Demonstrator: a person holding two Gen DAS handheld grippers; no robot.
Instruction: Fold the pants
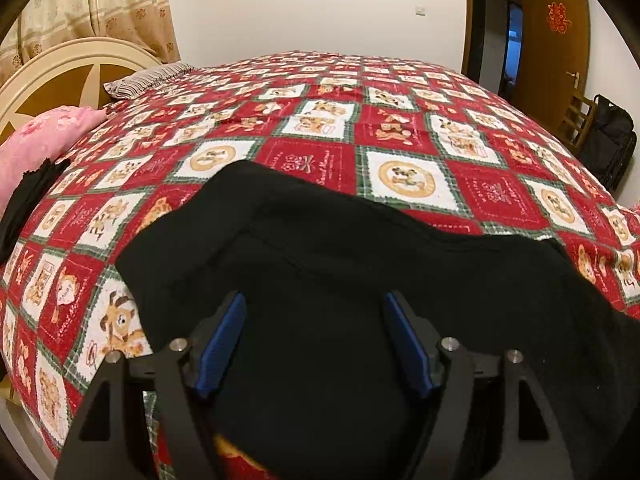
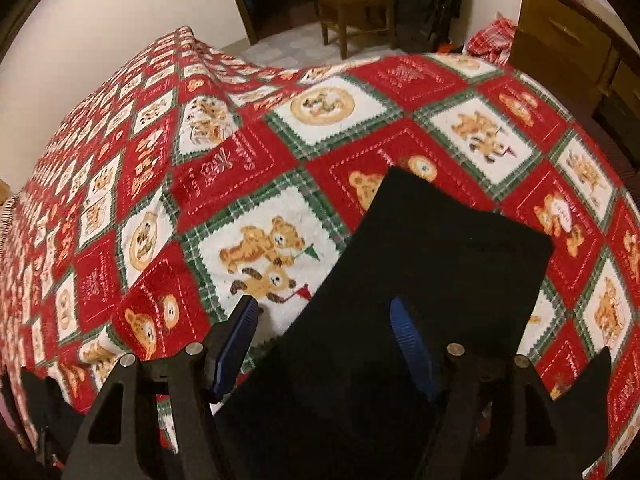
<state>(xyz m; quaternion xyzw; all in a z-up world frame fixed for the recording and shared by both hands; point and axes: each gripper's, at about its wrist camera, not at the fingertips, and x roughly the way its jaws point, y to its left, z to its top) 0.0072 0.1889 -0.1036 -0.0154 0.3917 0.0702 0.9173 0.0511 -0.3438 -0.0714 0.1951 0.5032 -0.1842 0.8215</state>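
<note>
Black pants [image 1: 360,248] lie spread across a red, white and green teddy-bear bedspread [image 1: 320,128]. My left gripper [image 1: 315,300] hangs just above their wide part, open, blue pads [image 1: 224,340] well apart with only flat fabric below. In the right wrist view a straight black pant leg [image 2: 440,248] runs away from me and ends in a square hem. Over this leg stands my right gripper [image 2: 325,304], open. Its right pad [image 2: 412,340] is above the cloth and its left pad [image 2: 236,340] above the bedspread [image 2: 248,160]. Neither gripper pinches any cloth.
A pink pillow [image 1: 44,140] with a dark folded garment [image 1: 28,200] and a striped pillow [image 1: 148,78] lie at the headboard [image 1: 60,68]. Beyond the bed are a wooden door [image 1: 556,40], a chair [image 2: 352,0], a black bag [image 1: 612,140] and a wooden dresser [image 2: 568,40].
</note>
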